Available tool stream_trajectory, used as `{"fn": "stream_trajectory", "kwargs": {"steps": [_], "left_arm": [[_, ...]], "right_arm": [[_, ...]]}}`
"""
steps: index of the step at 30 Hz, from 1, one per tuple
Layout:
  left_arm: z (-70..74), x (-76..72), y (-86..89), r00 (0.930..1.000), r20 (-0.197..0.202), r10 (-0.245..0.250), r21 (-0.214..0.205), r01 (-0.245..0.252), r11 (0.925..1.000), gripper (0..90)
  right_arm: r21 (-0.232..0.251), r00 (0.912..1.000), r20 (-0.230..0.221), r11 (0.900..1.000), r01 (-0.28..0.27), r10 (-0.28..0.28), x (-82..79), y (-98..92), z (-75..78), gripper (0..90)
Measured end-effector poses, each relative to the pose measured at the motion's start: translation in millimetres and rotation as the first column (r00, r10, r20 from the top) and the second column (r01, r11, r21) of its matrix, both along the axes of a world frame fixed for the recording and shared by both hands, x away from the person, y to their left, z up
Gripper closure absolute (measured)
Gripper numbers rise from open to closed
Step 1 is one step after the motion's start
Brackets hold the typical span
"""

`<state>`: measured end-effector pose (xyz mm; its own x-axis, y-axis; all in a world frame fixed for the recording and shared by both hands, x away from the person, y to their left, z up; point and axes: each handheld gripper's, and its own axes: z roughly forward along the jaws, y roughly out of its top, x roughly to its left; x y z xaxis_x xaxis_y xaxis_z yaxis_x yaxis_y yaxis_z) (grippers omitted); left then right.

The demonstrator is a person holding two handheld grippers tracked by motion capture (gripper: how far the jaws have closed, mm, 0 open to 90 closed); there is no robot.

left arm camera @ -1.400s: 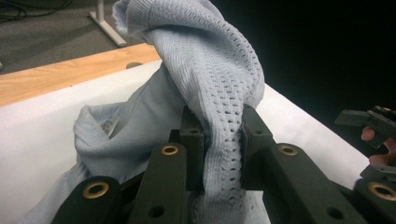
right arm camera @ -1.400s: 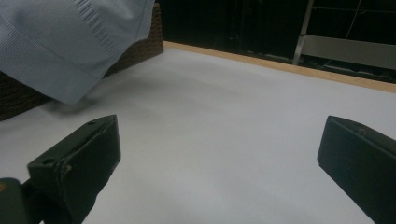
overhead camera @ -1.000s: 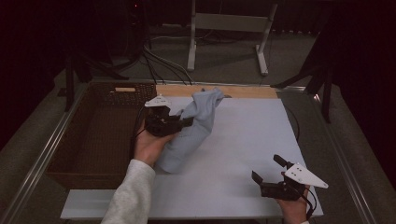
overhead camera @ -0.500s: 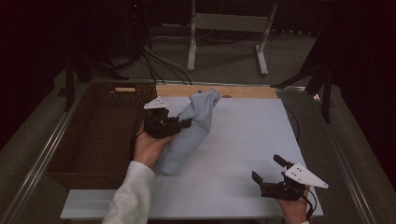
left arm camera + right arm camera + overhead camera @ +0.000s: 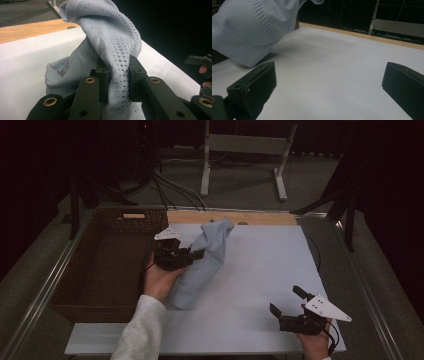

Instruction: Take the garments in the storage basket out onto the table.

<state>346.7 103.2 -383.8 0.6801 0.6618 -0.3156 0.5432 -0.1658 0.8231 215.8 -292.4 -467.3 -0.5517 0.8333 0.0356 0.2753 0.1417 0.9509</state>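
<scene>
A: We note the left gripper (image 5: 196,254) clamped on the pale blue knitted garment (image 5: 202,265) — in the left gripper view both black pads (image 5: 103,77) press a bunched fold of the open-knit fabric (image 5: 117,62) between them.

B: Agreed. Where do we put the garment itself?

A: On the white table top (image 5: 265,265), toward its left half, just beside the brown wicker basket (image 5: 107,270). One end is drawn up to the jaws and rises past them toward the wooden strip (image 5: 270,218) at the far edge; the other end trails down to the table near the person's left hand (image 5: 159,280).

B: And the ribbed hem?

A: From the right gripper view we see the hem (image 5: 237,47) hanging low over the white surface — whether it touches, we cannot tell.

B: The right gripper (image 5: 291,302)?

A: Released. Its jaws stand wide apart with nothing between them, only bare table showing through the gap. We record it near the front right corner of the table, well apart from the garment.
</scene>
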Motion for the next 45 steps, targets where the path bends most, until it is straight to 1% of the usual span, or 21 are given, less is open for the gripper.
{"fn": "stream_trajectory", "kwargs": {"steps": [7, 9, 16, 24, 27, 32, 40, 45], "left_arm": [[-2.5, -1.2, 0.5, 0.9999, 0.009, 0.012, 0.010, -0.013, 0.9999, 74.8], [-3.5, -1.8, -0.4, 0.9998, 0.015, 0.015, 0.021, -0.015, 0.9997, 74.6], [-6.7, -2.9, -4.8, 0.9991, 0.031, 0.028, 0.039, -0.029, 0.9988, 73.4], [-8.7, -2.3, -6.8, 0.9991, 0.029, 0.031, 0.031, -0.032, 0.9990, 73.1], [-9.6, -2.5, -8.6, 0.9992, 0.029, 0.028, 0.039, -0.029, 0.9988, 74.0], [-12.0, -3.1, -10.9, 0.9991, 0.026, 0.035, 0.035, -0.035, 0.9988, 74.3], [-16.5, -4.5, -15.2, 0.9985, 0.037, 0.040, 0.042, -0.041, 0.9983, 73.9], [-20.1, -5.1, -18.1, 0.9987, 0.039, 0.033, 0.040, -0.035, 0.9986, 73.8]], "right_arm": [[0.000, 1.0000, 0.001, 1.0000, 0.000, 0.000, 0.0, 0.0, 0.0, 0.0], [-0.001, 1.0000, 0.002, 1.0000, -0.002, 0.002, 0.0, 0.2, 0.0, 0.0], [-0.001, 1.0000, 0.000, 1.0000, -0.002, 0.002, 0.2, 0.4, -0.2, 0.0], [0.001, 1.0000, 0.000, 1.0000, -0.003, 0.003, 0.3, 0.4, -0.3, 0.0], [0.000, 1.0000, -0.001, 1.0000, -0.004, 0.004, 0.2, 0.8, -0.3, 0.0], [0.000, 1.0000, 0.000, 1.0000, -0.003, 0.003, 0.2, 0.6, -0.2, 0.0], [0.000, 1.0000, 0.001, 1.0000, -0.002, 0.002, 0.0, 0.0, 0.0, 0.0], [0.000, 1.0000, 0.001, 1.0000, -0.003, 0.003, 0.0, 0.1, 0.0, 0.0]]}}
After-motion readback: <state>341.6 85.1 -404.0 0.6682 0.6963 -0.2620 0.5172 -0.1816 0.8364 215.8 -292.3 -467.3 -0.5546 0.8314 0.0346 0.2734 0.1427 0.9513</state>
